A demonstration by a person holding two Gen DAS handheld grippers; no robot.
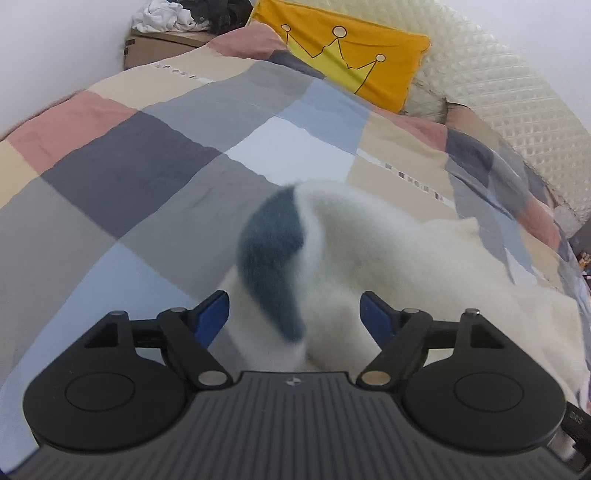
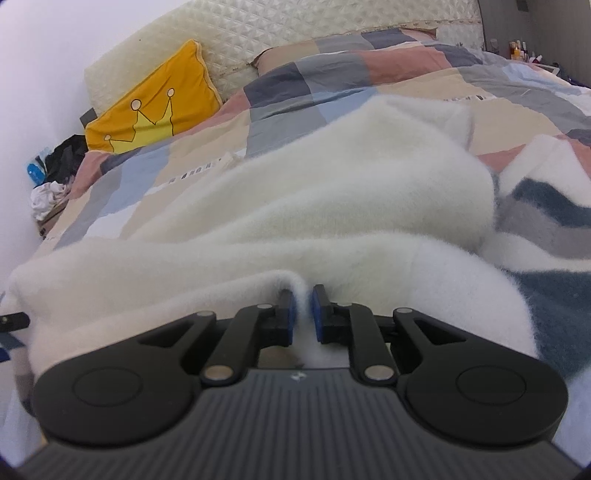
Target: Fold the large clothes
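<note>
- My left gripper [image 1: 294,314] stands wide, its blue pads [image 1: 212,314] well apart and not pressing on anything.
- A motion-blurred fold of the fluffy white sweater [image 1: 369,258] with a dark teal patch [image 1: 275,258] sits between those open jaws, touching neither pad as far as I can tell.
- From my left gripper the sweater spreads to the right and away, lying on the patchwork duvet [image 1: 147,158]; the duvet to the left of the gripper is bare.
- Beyond the sweater, a yellow crown cushion [image 1: 351,55] leans on the quilted cream headboard [image 1: 517,103]; a cardboard box [image 1: 155,46] with crumpled laundry on top stands at the far left corner.
- My right gripper [image 2: 303,314] is nearly closed, its jaws narrow and pinching a ridge of the white sweater [image 2: 295,206] between the blue pads [image 2: 317,314].
- The pinched ridge is a near edge of the garment; the cloth rises from the pads and runs away from me in a raised mound.
- The sweater's long axis, in the right wrist view, runs roughly from the left near corner across to the right, where teal and grey stripes [image 2: 546,221] show.
- Which end is collar or hem I cannot tell; the garment is bunched and partly doubled over.
- The same cushion [image 2: 155,107] and headboard [image 2: 258,33] lie beyond, upper left.
</note>
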